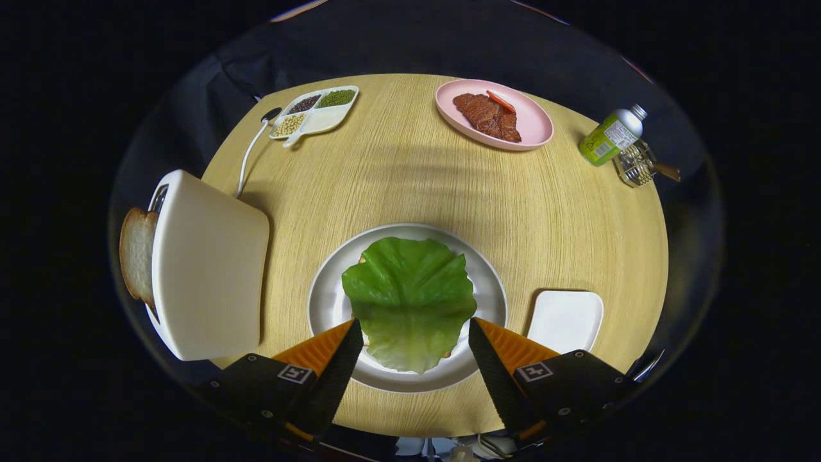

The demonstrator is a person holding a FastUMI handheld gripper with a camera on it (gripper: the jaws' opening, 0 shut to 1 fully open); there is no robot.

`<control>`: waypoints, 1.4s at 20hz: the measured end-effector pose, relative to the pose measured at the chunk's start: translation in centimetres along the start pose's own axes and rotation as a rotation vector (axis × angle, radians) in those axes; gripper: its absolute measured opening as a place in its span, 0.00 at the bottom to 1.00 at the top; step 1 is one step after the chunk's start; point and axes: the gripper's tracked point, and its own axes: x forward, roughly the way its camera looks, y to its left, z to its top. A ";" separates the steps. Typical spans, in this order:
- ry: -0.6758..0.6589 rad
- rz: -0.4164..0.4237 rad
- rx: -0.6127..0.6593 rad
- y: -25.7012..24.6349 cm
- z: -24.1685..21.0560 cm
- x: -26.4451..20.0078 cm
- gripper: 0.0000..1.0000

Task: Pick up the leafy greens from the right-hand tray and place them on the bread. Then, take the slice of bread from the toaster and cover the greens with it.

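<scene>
A green lettuce leaf (410,298) lies spread over a slice of bread, of which only small brown corners (363,260) peek out, on a round white plate (324,301). My gripper (414,330) hovers above the near part of the plate, open, its orange-backed fingers (340,359) on either side of the leaf's near edge and not touching it. A white toaster (208,266) stands to the left of the plate, with a slice of bread (136,253) sticking out of its slot. A small white square tray (566,319) sits empty to the right of the plate.
On the round wooden table (410,173), a pink plate (532,125) with meat and a red strip sits at the far side. A divided white dish (314,112) of beans sits far left beside the toaster cord (247,160). A green bottle (609,136) and a wire holder (635,165) stand far right.
</scene>
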 end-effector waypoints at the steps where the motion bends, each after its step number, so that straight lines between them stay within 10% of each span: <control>1: -0.007 0.001 -0.002 0.3 0.4 -0.8 0.99; 15: -0.104 0.043 -0.051 11.0 6.6 -12.4 0.99; 28: -0.062 0.119 -0.075 20.8 8.9 -12.0 0.96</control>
